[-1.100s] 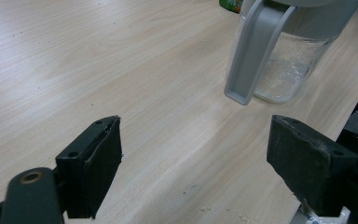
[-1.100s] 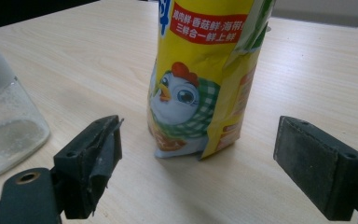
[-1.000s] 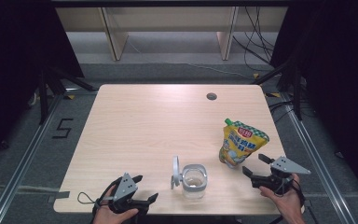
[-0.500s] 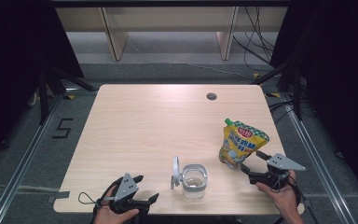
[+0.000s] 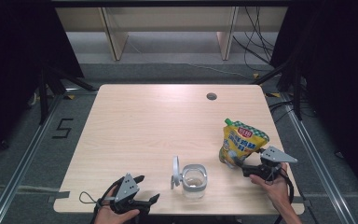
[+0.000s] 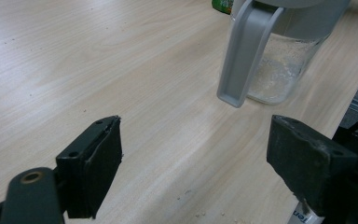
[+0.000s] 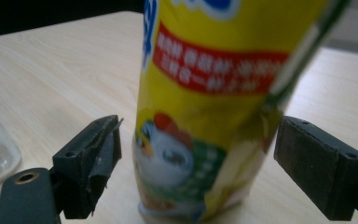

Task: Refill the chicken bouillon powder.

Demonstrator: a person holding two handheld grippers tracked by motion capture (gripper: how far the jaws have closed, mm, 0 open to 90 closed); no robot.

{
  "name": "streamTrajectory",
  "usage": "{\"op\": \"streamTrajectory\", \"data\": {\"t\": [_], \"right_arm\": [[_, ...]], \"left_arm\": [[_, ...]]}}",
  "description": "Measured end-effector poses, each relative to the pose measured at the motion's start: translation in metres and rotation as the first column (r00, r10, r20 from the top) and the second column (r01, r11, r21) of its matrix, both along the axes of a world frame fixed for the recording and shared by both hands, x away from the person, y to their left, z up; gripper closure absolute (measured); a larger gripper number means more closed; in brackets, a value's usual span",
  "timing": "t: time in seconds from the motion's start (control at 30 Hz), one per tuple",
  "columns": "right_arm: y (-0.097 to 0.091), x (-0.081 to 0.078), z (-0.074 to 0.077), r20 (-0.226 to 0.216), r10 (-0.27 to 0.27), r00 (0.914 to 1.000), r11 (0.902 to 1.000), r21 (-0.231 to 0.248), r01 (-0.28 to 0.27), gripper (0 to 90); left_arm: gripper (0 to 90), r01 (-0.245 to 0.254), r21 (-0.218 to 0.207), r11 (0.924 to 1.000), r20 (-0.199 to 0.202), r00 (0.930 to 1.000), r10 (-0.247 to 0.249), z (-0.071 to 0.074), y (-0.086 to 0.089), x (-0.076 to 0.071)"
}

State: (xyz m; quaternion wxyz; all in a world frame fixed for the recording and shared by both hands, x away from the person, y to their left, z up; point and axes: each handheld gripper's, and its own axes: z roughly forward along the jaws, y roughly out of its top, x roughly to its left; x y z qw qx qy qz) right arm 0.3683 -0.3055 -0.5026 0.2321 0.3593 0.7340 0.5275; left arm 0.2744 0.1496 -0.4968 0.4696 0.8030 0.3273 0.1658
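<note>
Yellow stand-up pouch [image 5: 242, 142] stood upright at about 4 o'clock on the table [image 5: 144, 126], green cap at its top corner, green-checked edge; front carried a red band with white writing too blurred to read, blue lettering above it, and a cartoon chicken near the base, seen best in the right gripper view [image 7: 205, 116]. A "5" was marked on the floor at 9 o'clock off the table. Right gripper [image 5: 240, 167] sat at 5 o'clock, held by the right hand [image 5: 275, 184], jaws spread wide with the pouch's lower half between them; in the right gripper view a gap showed on both sides, so neither jaw touched it, the gripper [image 7: 198, 172] pinching nothing. Left gripper [image 5: 145, 189] rested at 7 o'clock by the near edge in the left hand [image 5: 114, 214], jaws also spread wide and empty, over bare wood with a few crumbs in the left gripper view [image 6: 196, 163]. Clear glass jar [image 5: 195, 179] with grey rim stood at 6 o'clock between the two grippers, its grey lid [image 5: 175, 171] flipped up on the 9 o'clock side; pale residue coated the bottom [image 6: 279, 70]. Jar was near the pouch but apart from it, just clipping the left edge of the right gripper view. Round cable hole [image 5: 211, 96] at 1 o'clock, well apart from everything.
</note>
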Motion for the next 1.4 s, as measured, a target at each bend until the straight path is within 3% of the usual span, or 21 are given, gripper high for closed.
{"op": "streamTrajectory", "data": {"t": [0.03, 0.1, 0.17, 0.2, 0.3, 0.37, 0.4, 0.43, 0.47, 0.5, 0.57, 0.63, 0.67, 0.83, 1.0, 1.07, 1.13, 1.2, 1.23, 1.27, 1.4], "right_arm": [[0.002, 0.001, 0.0, -0.005, -0.006, 1.0, 0.9999, 0.01, 0.006, 15.8], [0.002, 0.008, -0.003, 0.02, 0.023, 0.9995, 0.9994, 0.025, -0.024, 15.8], [0.003, 0.01, -0.005, 0.034, -0.004, 0.9994, 0.9995, 0.03, 0.003, 15.8], [0.004, 0.008, -0.005, -0.002, -0.012, 0.9999, 0.9992, 0.037, 0.012, 15.8], [0.005, 0.013, -0.007, 0.034, -0.022, 0.9992, 0.9981, 0.058, 0.02, 16.0], [0.005, 0.013, -0.007, 0.014, -0.006, 0.9999, 0.9992, 0.039, 0.005, 16.1], [0.004, 0.016, -0.008, 0.056, 0.002, 0.9984, 0.9998, 0.019, -0.003, 16.1], [0.005, 0.016, -0.008, 0.006, 0.027, 0.9996, 0.9986, 0.045, -0.027, 16.1], [0.006, 0.015, -0.008, 0.006, -0.009, 0.9999, 0.9995, 0.03, 0.009, 16.1], [0.008, 0.016, -0.009, 0.008, -0.008, 0.9999, 0.998, 0.063, 0.007, 16.1], [0.007, 0.019, -0.01, 0.023, -0.001, 0.9997, 0.9987, 0.051, 0.0, 16.1], [0.009, 0.021, -0.011, 0.045, -0.005, 0.999, 0.997, 0.077, 0.002, 16.3], [0.009, 0.02, -0.011, 0.03, -0.009, 0.9995, 0.9969, 0.079, 0.007, 16.5], [0.01, 0.026, -0.011, 0.053, 0.005, 0.9986, 0.9949, 0.1, -0.01, 17.2], [0.014, 0.029, -0.012, 0.056, 0.006, 0.9984, 0.9927, 0.12, -0.012, 19.2], [0.016, 0.03, -0.013, 0.073, -0.02, 0.9971, 0.9911, 0.133, 0.01, 20.0], [0.013, 0.033, -0.012, 0.076, -0.006, 0.9971, 0.9933, 0.116, -0.003, 20.1], [0.014, 0.035, -0.014, 0.084, -0.002, 0.9965, 0.9901, 0.14, -0.01, 20.4], [0.015, 0.035, -0.014, 0.071, -0.011, 0.9974, 0.9885, 0.151, 0.0, 20.8], [0.013, 0.036, -0.013, 0.086, -0.01, 0.9963, 0.9932, 0.117, 0.0, 22.0], [0.017, 0.037, -0.014, 0.084, -0.028, 0.9961, 0.9859, 0.167, 0.013, 25.4]], "left_arm": [[17.7, 0.002, 0.023, 0.9997, 0.004, 1.0, -0.003, 0.0, 0.001, 0.001], [17.7, -0.003, -0.002, 1.0, -0.001, 1.0, 0.003, 0.0, 0.001, -0.001], [17.7, 0.003, 0.007, 1.0, 0.006, 1.0, -0.003, 0.0, 0.002, 0.001], [17.7, 0.009, 0.019, 0.9998, 0.01, 0.9999, -0.009, 0.001, 0.003, 0.001], [17.8, -0.007, 0.004, 1.0, -0.005, 1.0, 0.007, 0.0, 0.003, -0.001], [17.8, -0.006, 0.012, 0.9999, 0.012, 0.9999, 0.006, 0.001, 0.003, 0.0], [17.8, -0.001, 0.012, 0.9999, 0.015, 0.9999, 0.001, 0.001, 0.004, 0.0], [17.8, 0.001, 0.019, 0.9998, 0.015, 0.9999, -0.001, 0.0, 0.004, 0.0], [17.8, 0.007, 0.024, 0.9997, 0.015, 0.9999, -0.007, 0.0, 0.004, 0.0], [17.8, 0.001, 0.028, 0.9996, 0.017, 0.9999, -0.002, 0.0, 0.004, 0.0], [17.8, 0.002, 0.016, 0.9999, 0.014, 0.9999, -0.002, 0.001, 0.003, 0.0], [17.8, 0.005, 0.026, 0.9997, 0.016, 0.9999, -0.005, 0.001, 0.004, 0.0], [17.8, 0.008, 0.044, 0.999, 0.02, 0.9998, -0.009, 0.001, 0.004, 0.0], [17.8, -0.004, 0.003, 1.0, -0.001, 1.0, 0.004, -0.001, 0.002, -0.002], [17.8, -0.009, 0.0, 1.0, -0.001, 1.0, 0.009, 0.0, 0.001, -0.002], [17.8, 0.009, 0.023, 0.9997, 0.017, 0.9998, -0.009, 0.0, 0.003, -0.001], [17.8, -0.006, 0.005, 1.0, 0.004, 1.0, 0.006, 0.0, 0.002, -0.001], [17.8, -0.008, 0.004, 1.0, -0.001, 1.0, 0.008, 0.0, 0.002, -0.002], [17.8, 0.009, 0.027, 0.9996, 0.017, 0.9998, -0.01, 0.0, 0.003, -0.001], [17.9, 0.013, 0.024, 0.9996, 0.015, 0.9998, -0.013, 0.0, 0.003, -0.001], [17.9, 0.018, 0.025, 0.9995, 0.016, 0.9997, -0.019, 0.0, 0.002, 0.0]]}}
